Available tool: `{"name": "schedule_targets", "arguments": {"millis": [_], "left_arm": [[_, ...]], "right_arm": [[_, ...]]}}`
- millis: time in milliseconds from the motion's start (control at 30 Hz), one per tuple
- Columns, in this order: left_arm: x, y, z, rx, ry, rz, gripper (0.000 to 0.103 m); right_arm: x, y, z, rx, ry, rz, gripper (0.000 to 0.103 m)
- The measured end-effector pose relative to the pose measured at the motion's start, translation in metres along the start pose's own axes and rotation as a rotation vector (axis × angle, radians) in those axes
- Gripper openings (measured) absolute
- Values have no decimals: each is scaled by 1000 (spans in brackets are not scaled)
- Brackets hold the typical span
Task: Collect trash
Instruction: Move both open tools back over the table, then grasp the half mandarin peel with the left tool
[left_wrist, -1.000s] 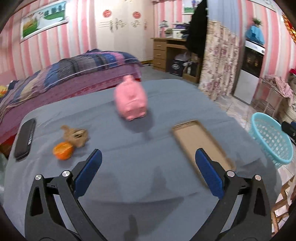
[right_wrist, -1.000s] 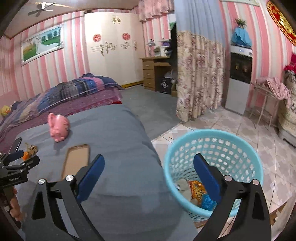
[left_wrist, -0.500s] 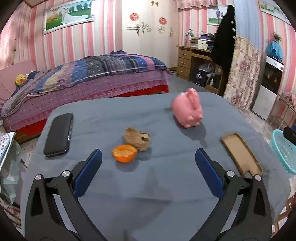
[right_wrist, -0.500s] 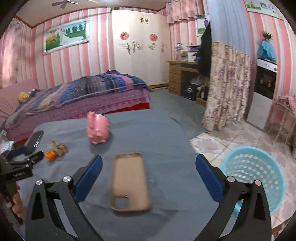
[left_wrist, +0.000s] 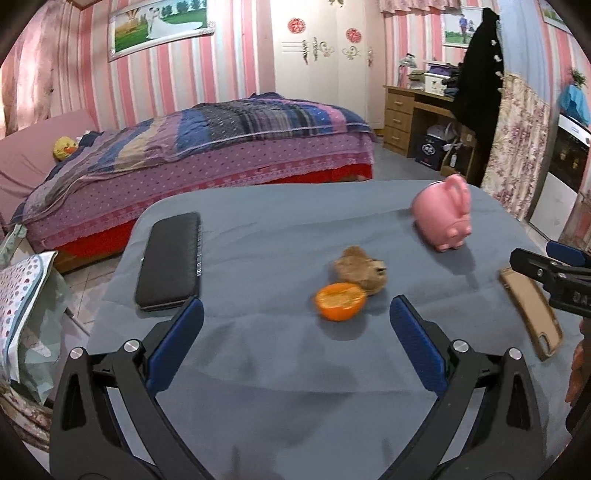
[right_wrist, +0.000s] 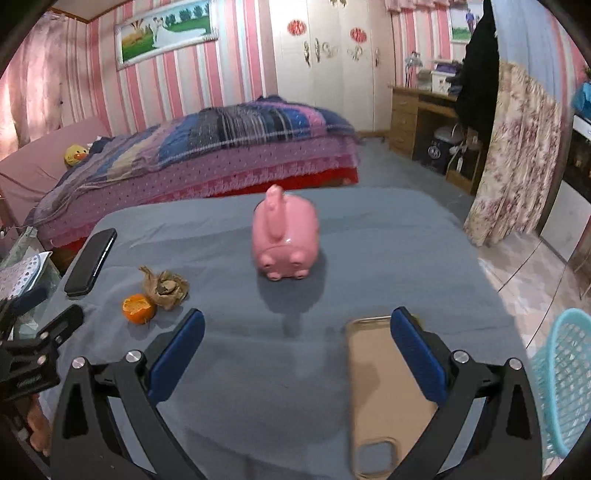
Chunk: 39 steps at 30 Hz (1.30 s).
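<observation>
Now that both cameras have swung away from the blue basket (right_wrist: 565, 384) and back over the bench (left_wrist: 258, 354), the left gripper (left_wrist: 295, 343) faces the orange peel half (left_wrist: 339, 301) and the crumpled brown paper (left_wrist: 362, 271) touching it, where a second ago it looked at the pink piggy bank (left_wrist: 443, 218). Its fingers stand wide open and empty. The right gripper (right_wrist: 295, 350), a second ago over the basket, now hangs above the tan phone case (right_wrist: 384, 398), fingers likewise spread with nothing between them. I judge the peel and paper are the trash left to collect, probably by the left gripper
</observation>
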<state>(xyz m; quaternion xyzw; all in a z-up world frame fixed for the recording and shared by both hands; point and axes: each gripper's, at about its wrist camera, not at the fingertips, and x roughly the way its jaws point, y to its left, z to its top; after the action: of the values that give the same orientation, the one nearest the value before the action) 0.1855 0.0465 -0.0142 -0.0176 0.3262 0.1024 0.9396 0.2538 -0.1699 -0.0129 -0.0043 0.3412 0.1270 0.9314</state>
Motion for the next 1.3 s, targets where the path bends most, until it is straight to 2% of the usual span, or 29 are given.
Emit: {"name": "schedule_targets", "arguments": {"millis": [100,200,367,500,567,633,700,800,900,1033,1133,1300], "left_arm": [[7,12,-4,-17,21,-1,97],[21,12,-8,-8,55,6,97],[44,0,-13,-51,101,-55,97],[62,-14,-11,-52,139,-91,97],[70,-21,-9,-41,160,-94,91],[78,-29,-6,-24,184,-112,77],[84,-33,-4,-12,187,-120,67],[91,-37,-1,10,195,-126,44],[87,-33,0,7,187,-147,33],[73,-14,-2,12,166,-111,32],[61,11,-9,17,135,-44,32],[59,56,-11,-33,129,28,32]], "right_arm": [[12,10,-6,-32,5,-12,98],[21,12,-9,-66,38,-62,98],[21,11,-14,-111,23,-116,98],[24,0,-16,-80,24,-129,98],[26,-4,-16,-76,34,-135,98],[28,-6,-15,-76,37,-143,98],[29,-5,-14,-74,37,-139,98],[32,-1,-14,-90,37,-136,98],[34,7,-16,-120,32,-136,98],[36,21,-17,-132,28,-102,98],[39,34,-18,-147,33,-70,98],[47,68,-15,-180,42,2,98]]}}
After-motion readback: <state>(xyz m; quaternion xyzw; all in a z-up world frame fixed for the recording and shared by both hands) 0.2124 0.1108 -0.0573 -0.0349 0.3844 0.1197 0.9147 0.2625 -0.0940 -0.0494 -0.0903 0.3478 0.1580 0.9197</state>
